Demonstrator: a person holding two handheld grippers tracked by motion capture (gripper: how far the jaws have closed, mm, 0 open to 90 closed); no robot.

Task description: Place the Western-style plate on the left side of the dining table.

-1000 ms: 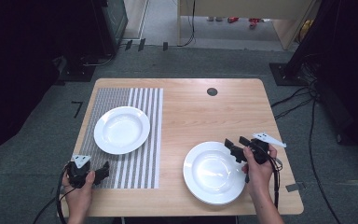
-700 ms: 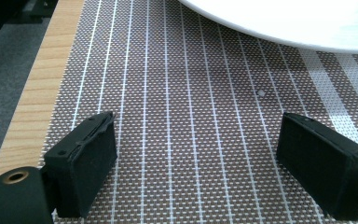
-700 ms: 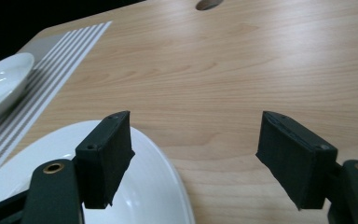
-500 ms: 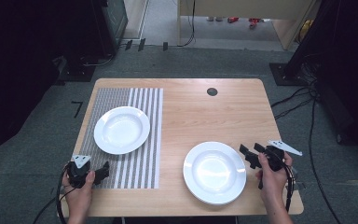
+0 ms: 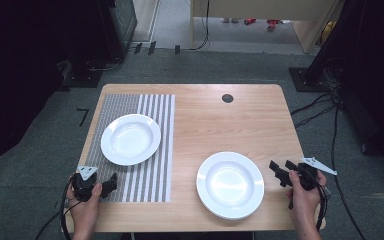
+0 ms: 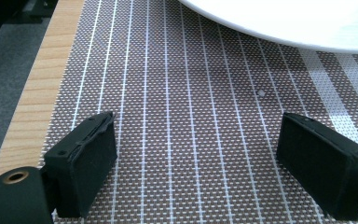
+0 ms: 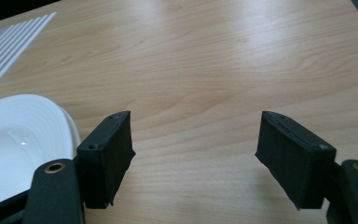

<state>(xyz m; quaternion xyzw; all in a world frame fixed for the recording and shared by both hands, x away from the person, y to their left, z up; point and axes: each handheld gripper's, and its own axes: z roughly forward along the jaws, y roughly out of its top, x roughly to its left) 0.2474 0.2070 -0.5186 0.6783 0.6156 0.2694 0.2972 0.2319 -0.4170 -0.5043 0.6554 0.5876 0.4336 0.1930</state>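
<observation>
Nearest the table's front edge, at left: left gripper (image 5: 111,184) low over the striped placemat (image 5: 150,165), jaws wide apart, nothing between them — just mat weave in the left gripper view. At the front right: right gripper (image 5: 279,172) in a hand (image 5: 304,197), just beside the near white plate (image 5: 230,185) on bare wood, jaws spread and empty — plate rim (image 7: 70,126) just beside one jaw in the right gripper view, contact unclear. Farther back, on the placemat: second white plate (image 5: 130,139). Beyond, toward the table (image 5: 215,120) far edge: small dark round hole (image 5: 227,98).
</observation>
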